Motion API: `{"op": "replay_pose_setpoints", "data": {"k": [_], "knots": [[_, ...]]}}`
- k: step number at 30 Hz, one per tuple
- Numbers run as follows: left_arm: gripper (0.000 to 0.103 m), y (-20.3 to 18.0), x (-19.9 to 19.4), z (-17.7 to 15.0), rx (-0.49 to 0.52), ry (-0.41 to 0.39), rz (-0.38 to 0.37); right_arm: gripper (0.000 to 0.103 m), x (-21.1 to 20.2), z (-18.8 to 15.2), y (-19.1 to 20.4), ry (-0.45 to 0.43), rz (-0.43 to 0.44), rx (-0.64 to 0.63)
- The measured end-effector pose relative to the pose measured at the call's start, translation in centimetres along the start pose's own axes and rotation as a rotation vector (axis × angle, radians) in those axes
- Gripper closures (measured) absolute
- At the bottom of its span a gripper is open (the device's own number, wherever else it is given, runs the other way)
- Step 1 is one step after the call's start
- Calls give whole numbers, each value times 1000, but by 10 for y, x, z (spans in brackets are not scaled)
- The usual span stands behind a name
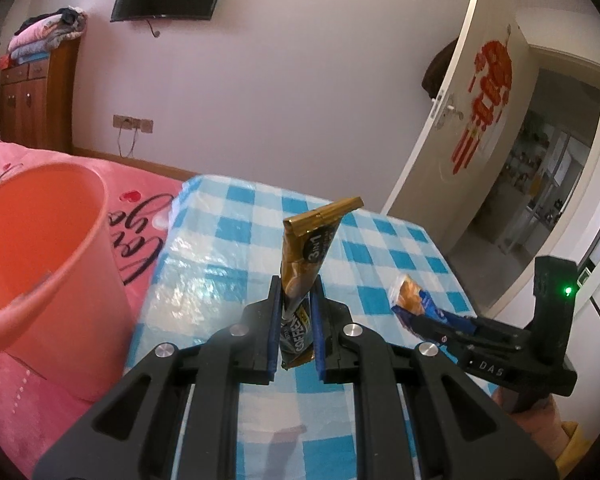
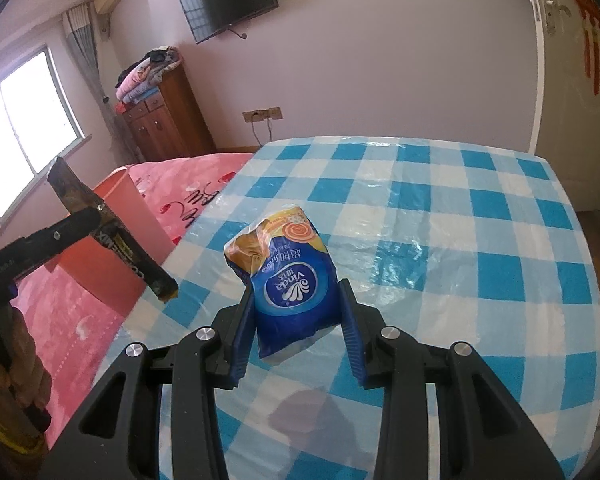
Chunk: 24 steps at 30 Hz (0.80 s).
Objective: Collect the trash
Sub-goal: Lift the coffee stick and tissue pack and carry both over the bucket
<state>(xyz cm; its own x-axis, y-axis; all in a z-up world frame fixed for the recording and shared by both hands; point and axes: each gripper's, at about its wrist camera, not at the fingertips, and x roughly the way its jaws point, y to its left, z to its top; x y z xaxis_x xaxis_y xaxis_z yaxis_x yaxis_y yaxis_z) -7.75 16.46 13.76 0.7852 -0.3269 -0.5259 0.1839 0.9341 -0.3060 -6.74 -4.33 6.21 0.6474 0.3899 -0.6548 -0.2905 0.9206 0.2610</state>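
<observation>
Both pieces of trash are picked up & clear of the worktop (image 2: 460,216), which has a blue-white check plastic cover. Left gripper (image 1: 296,292) has its fingers narrow, pinched on a gold-black coffee sachet (image 1: 306,260) that stands nearly upright between the pads, top flap bent over. Right gripper (image 2: 298,304) has its fingers clamped on a blue tissue pack (image 2: 292,280), crumpled, held by its lower half w/ the orange end sticking out ahead.

Step in hand, as I judge it: carry both to the orange bin (image 1: 40,248), which sits on the pink bed (image 1: 140,208) just beside the worktop's left edge. To do it well: left goes first since it's nearest the bin, get the sachet's lower end over the rim and well inside before letting go, as it's long & light and could catch the rim or flutter out. Then bring the right across; the pack is soft, so keep the squeeze steady until it's over the opening.

In the way: the two grippers are near each other, so going together risks a clash at the bin mouth. Bin stands on soft bedding, a knock on the rim may tip it. Nothing else lies on the worktop in view. Further off: wooden cabinet (image 2: 164,116) w/ folded clothes, wall TV (image 2: 232,0), open door (image 1: 472,120), none near the path.
</observation>
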Motion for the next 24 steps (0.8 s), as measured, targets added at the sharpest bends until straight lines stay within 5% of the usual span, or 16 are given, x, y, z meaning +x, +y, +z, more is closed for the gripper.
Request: {"op": "replay_pose_setpoints", "data": {"k": [11, 24], "knots": [[88, 27, -39, 29, -35, -110, 60, 63, 6, 31, 39, -15, 96, -38], [88, 96, -95, 56, -97, -224, 237, 63, 37, 84, 145, -13, 247, -208]]}}
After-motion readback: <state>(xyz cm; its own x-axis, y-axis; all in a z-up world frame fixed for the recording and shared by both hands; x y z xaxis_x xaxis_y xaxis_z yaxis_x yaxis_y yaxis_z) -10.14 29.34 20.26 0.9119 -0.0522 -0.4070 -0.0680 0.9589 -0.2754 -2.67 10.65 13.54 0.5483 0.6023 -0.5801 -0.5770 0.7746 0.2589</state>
